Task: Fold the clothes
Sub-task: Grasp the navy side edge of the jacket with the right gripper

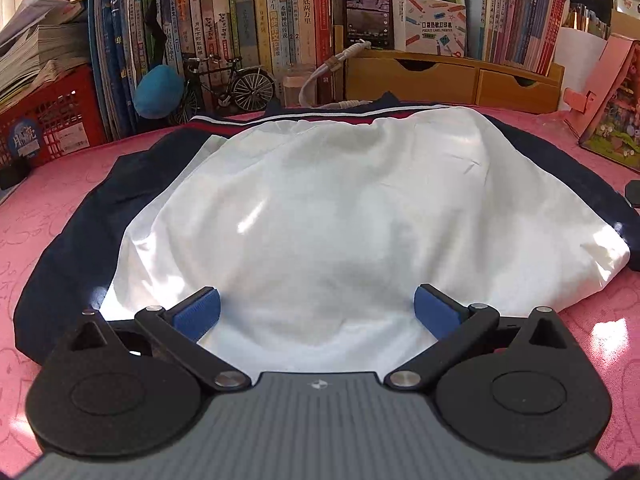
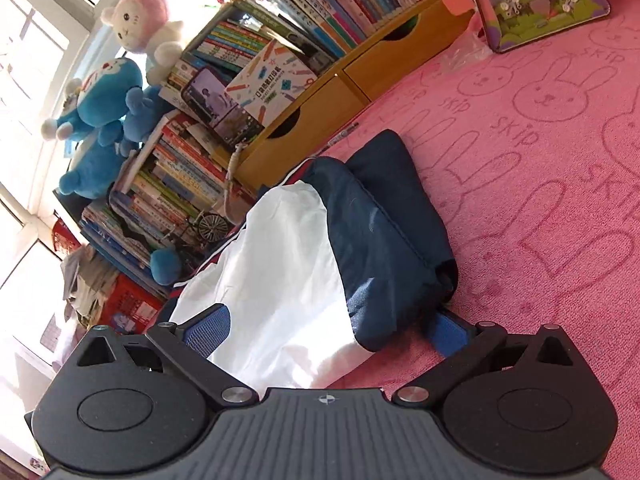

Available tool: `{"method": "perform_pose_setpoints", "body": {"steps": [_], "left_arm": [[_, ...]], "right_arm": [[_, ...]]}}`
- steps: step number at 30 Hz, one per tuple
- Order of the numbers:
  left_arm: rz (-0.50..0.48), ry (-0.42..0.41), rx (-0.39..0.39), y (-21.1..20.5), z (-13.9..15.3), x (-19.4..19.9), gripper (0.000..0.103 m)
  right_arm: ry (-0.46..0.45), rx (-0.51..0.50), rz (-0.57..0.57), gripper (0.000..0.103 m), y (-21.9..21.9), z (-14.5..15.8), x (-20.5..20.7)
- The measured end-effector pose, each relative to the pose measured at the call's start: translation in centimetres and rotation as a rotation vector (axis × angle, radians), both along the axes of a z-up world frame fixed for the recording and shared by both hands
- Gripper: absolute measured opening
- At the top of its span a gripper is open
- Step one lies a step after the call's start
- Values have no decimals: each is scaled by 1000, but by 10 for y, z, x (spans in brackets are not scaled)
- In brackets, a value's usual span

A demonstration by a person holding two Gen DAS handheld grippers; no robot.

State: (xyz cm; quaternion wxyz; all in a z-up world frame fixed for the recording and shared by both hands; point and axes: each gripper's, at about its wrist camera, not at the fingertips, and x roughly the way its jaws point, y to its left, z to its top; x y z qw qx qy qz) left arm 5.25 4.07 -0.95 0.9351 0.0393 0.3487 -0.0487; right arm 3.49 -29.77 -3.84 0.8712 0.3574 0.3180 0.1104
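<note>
Hovering low, both hand-held grippers faced the garment on the pink surface (image 1: 48, 216).

The left hand-held gripper (image 1: 318, 312) gaped over the jacket's (image 1: 320, 208) white lining; the right hand-held gripper (image 2: 326, 330) spread wide astride its navy edge. Books (image 1: 248, 28) stood beyond.

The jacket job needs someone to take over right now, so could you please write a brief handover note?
Left gripper: open, empty, low over the near edge of the white lining.
Right gripper: open, empty, straddling the jacket's near right edge.
Jacket: navy with white lining, lying lining-up on the pink cloth, in front of the books.
Done: the right navy side looks folded inward, bunched.
Left: likely the left side, then folding and smoothing; neither gripper has a hold yet.
</note>
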Motion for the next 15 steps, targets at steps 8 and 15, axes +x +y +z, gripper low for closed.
{"method": "perform_pose_setpoints", "body": {"steps": [8,15], "left_arm": [[1,-4,7,-1,2,-1,103],[1,-7,12,-2,2,-1,103]], "right_arm": [[50,83,-88,101,-10,1,27],[69,117,-115,76,-10,-5,0]]}}
